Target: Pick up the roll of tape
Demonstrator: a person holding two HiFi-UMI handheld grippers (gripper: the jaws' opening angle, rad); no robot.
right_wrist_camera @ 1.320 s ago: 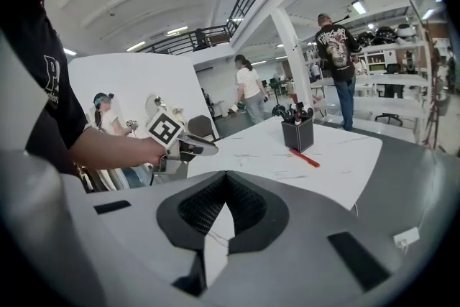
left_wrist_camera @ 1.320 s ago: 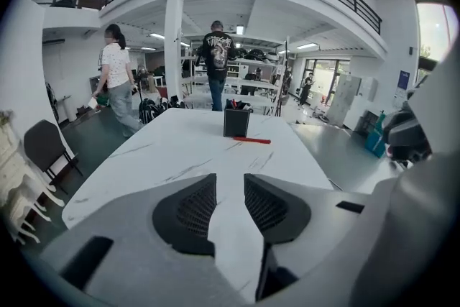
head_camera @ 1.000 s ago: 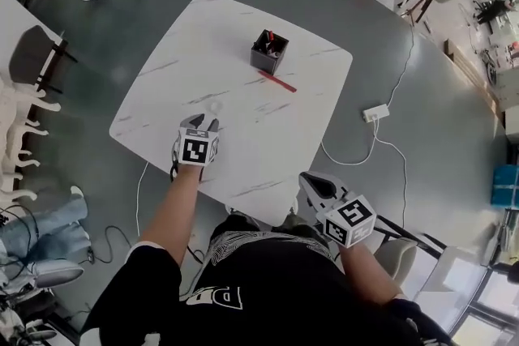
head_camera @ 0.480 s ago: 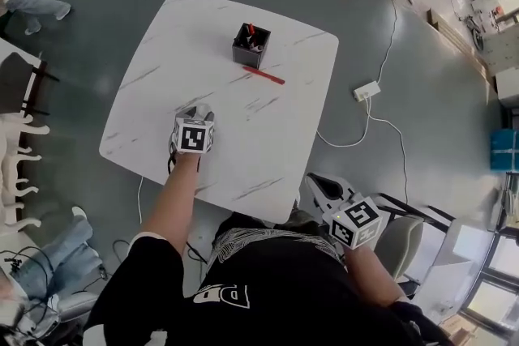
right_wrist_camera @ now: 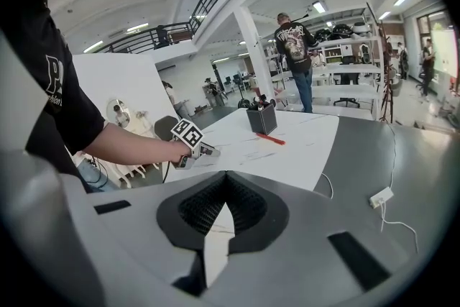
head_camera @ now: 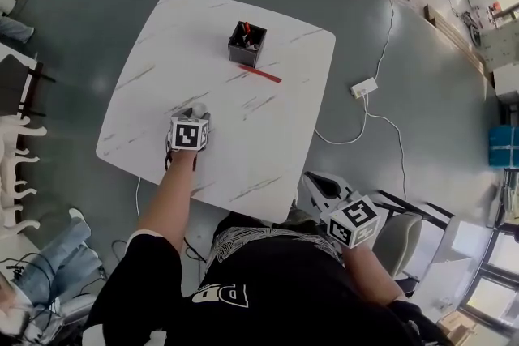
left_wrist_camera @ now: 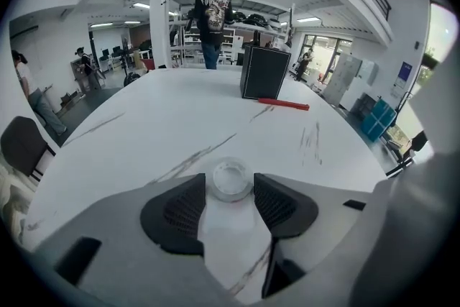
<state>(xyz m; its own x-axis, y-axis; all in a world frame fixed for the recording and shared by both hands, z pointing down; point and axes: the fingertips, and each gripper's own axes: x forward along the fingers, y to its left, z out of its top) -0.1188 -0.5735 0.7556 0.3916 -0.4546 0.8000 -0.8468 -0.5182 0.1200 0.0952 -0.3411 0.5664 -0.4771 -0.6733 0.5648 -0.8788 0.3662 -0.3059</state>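
Head view: lettered shirt (head_camera: 243, 288), left gripper (head_camera: 195, 113)

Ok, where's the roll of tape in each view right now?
Head view: hidden at the tip of the left gripper, left of centre on the table.
Left gripper view: roll of tape low centre, flat on the table between the opening fingers.
Right gripper view: not made out; too small by the left gripper's tip.
Shared landmark: black pen holder at the table's far end, in all three.

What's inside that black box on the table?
The black box holds a few upright pen-like things, one of them red. Their lower parts and the box's bottom are hidden by its walls.
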